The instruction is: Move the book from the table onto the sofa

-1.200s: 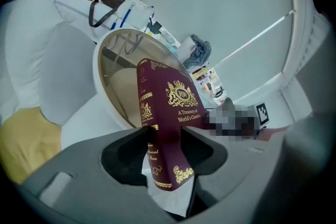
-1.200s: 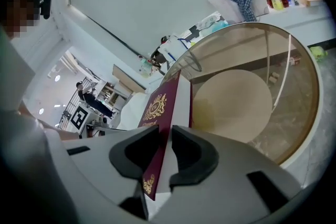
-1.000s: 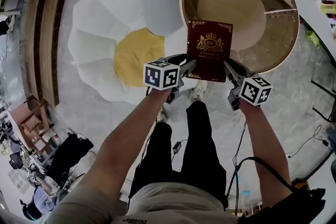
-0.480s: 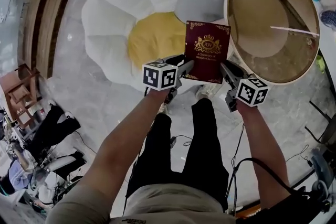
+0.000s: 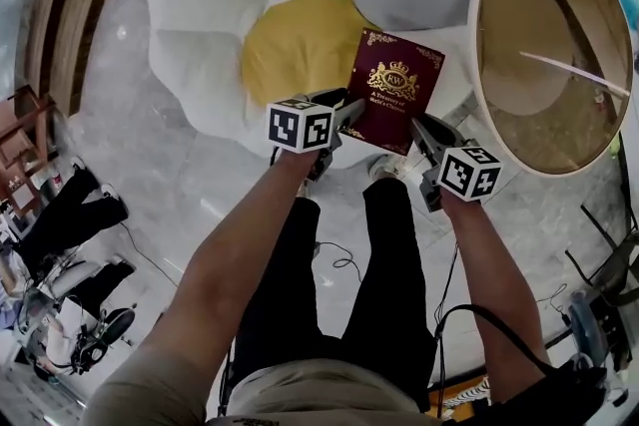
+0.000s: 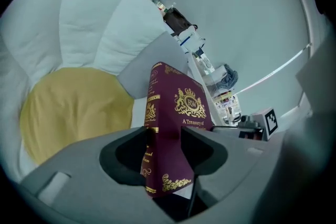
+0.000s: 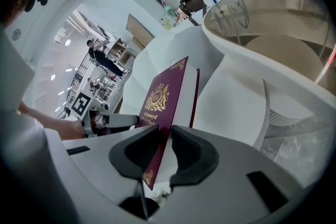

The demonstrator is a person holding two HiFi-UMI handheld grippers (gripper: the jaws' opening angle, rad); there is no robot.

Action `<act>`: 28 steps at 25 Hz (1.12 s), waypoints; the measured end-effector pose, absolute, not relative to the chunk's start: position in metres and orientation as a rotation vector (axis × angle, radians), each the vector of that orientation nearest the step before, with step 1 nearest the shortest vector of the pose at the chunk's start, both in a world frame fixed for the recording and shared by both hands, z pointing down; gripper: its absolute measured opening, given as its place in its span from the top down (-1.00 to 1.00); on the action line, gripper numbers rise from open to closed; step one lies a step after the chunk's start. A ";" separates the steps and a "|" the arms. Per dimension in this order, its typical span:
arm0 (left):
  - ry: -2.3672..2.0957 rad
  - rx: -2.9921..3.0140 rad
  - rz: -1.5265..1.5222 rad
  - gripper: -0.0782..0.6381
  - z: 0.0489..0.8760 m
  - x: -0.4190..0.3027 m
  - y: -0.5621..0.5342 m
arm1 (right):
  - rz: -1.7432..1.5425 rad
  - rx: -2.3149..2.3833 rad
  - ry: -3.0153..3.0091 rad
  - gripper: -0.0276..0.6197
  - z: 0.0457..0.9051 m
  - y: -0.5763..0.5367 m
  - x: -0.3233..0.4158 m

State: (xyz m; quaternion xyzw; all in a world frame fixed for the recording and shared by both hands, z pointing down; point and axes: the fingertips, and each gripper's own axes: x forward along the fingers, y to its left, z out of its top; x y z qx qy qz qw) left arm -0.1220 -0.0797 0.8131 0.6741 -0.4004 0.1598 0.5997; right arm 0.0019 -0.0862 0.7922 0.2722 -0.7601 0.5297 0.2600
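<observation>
The carrying step is under way: the flower-shaped sofa point(image 5: 210, 65), white petals round a yellow centre, is filling the upper part of the head view. The round worktop point(image 5: 539, 115) with its pale rim is sitting just beside it on the right, with no book on it. The maroon book point(image 5: 394, 93), gilt crest facing up, is hanging in the air between the two, over the sofa's near edge where yellow meets white, and appears to be touching neither.

The left gripper point(image 5: 344, 113) is pinching the book's spine-side lower corner, its jaws pressing on both covers. The right gripper point(image 5: 417, 127) is clamping the opposite lower corner in the same way.

The next move is likely calling for both grippers to be lowering the book flat onto the yellow centre and opening together, so that neither corner is dropping first.

The cushion is looking soft and likely to give. The floor point(image 5: 150, 165) is showing as glossy grey stone, with a cable point(image 5: 339, 259) trailing by the person's feet.
</observation>
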 end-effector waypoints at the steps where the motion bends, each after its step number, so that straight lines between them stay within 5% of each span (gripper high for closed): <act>1: -0.928 1.565 0.368 0.24 0.818 -0.115 -0.081 | 1.430 0.739 -2.050 0.65 0.797 -0.086 0.009; 15: -0.820 1.589 0.334 0.23 0.920 -0.074 -0.074 | 1.332 0.795 -1.972 0.64 0.877 -0.081 0.041; 28: -0.873 1.574 0.371 0.22 0.900 -0.089 -0.059 | 1.304 0.828 -1.971 0.57 0.848 -0.076 0.048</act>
